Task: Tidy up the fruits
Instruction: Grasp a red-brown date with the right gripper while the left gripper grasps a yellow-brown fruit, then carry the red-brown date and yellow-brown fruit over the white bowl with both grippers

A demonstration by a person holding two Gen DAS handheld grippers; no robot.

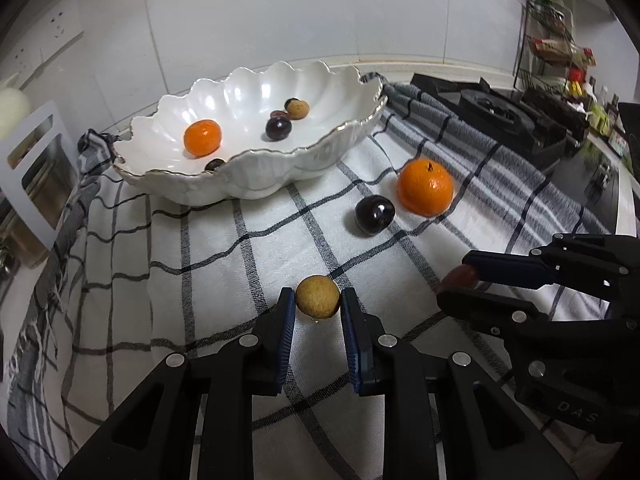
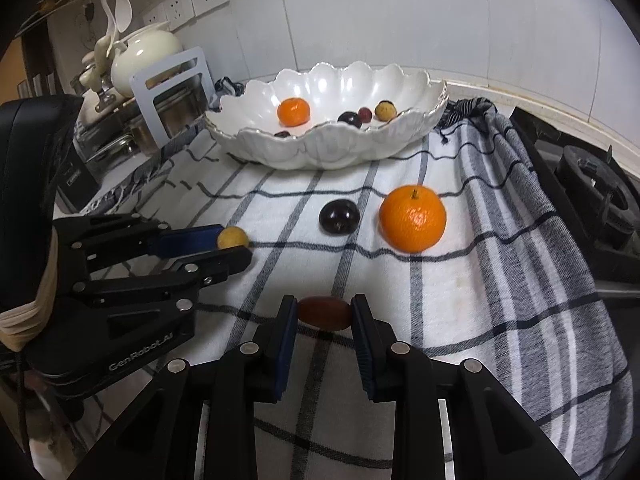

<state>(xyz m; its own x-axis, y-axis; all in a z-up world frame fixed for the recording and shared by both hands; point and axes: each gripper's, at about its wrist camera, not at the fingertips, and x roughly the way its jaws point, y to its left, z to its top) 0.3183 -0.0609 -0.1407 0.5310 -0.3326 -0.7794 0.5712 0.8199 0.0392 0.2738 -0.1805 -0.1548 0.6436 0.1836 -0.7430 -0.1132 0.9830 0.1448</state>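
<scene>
My left gripper (image 1: 317,300) is shut on a tan round longan (image 1: 317,296), just above the checked cloth; it also shows in the right wrist view (image 2: 233,237). My right gripper (image 2: 324,312) is shut on a reddish-brown jujube (image 2: 325,313), seen from the left wrist view as well (image 1: 460,278). On the cloth lie an orange (image 2: 413,218) and a dark plum (image 2: 339,216). The white scalloped bowl (image 1: 260,176) at the back holds a small orange (image 1: 202,137), dark fruits (image 1: 278,128) and another longan (image 1: 298,109).
A checked cloth (image 2: 500,280) covers the counter. A gas stove (image 1: 500,116) lies to the right, with a spice rack (image 1: 556,52) behind it. At the left stand a white metal stand (image 2: 172,88), pots and a cream teapot (image 2: 144,56). A tiled wall is behind.
</scene>
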